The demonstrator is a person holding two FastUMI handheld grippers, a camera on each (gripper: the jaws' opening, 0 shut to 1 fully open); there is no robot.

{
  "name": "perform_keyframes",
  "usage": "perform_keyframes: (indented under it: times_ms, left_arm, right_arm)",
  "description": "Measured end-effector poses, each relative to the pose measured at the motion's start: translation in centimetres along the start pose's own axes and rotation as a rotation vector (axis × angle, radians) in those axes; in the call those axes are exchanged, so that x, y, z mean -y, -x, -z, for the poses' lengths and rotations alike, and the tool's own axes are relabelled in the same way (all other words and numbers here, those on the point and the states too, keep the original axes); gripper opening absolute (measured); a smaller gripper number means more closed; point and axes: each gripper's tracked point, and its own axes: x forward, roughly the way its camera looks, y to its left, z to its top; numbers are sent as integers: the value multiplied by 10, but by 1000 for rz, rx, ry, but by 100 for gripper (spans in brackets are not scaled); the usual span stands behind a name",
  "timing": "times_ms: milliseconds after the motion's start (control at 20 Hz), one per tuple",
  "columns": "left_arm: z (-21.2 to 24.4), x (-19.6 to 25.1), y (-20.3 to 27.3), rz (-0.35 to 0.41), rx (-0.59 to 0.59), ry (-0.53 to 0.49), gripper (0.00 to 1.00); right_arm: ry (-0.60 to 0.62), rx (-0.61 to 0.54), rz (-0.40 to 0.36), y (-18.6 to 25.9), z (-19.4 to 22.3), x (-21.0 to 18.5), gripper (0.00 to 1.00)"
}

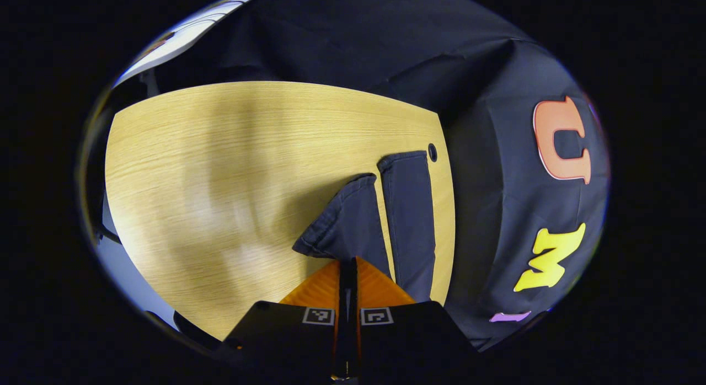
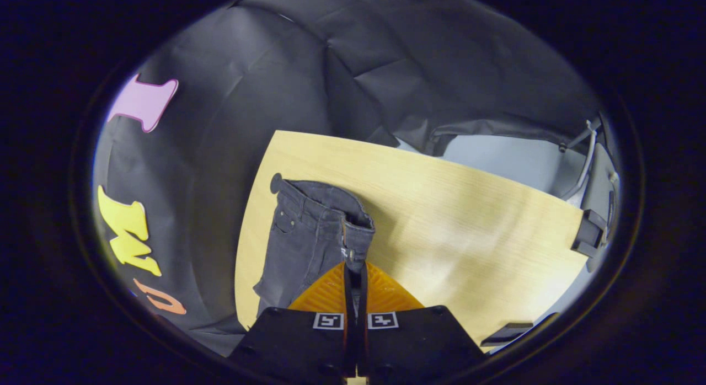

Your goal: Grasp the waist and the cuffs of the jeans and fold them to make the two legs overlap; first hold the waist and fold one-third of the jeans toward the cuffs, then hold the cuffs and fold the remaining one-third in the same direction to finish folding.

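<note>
While both tongs, left gripper (image 1: 347, 263) and right gripper (image 2: 356, 269), pinch the dark grey denim jeans (image 2: 309, 236), the legs are not yet stacked.

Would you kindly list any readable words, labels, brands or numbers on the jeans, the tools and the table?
None can be read.
Dark grey denim jeans: a small pale tag at the waist, too small to read.
Left tool and right tool: square black-and-white marker patterns, no words.
Light wooden table: unmarked.

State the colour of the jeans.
Dark grey, nearly charcoal; the jeans show best in the right gripper view, waist end lifted.
</note>
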Motion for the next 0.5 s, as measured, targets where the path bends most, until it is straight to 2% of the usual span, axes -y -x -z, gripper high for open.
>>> perform_keyframes:
  times_ms: [350,500]
  left_arm:
    - [-35,83,16,57,4,-35,4]
    - [-50,114,12,65,-15,-33,3]
  right_arm:
    - [-30,-23,-106,35,-17,-80,1]
    - [-26,-36,-135,33,-29,-111,1]
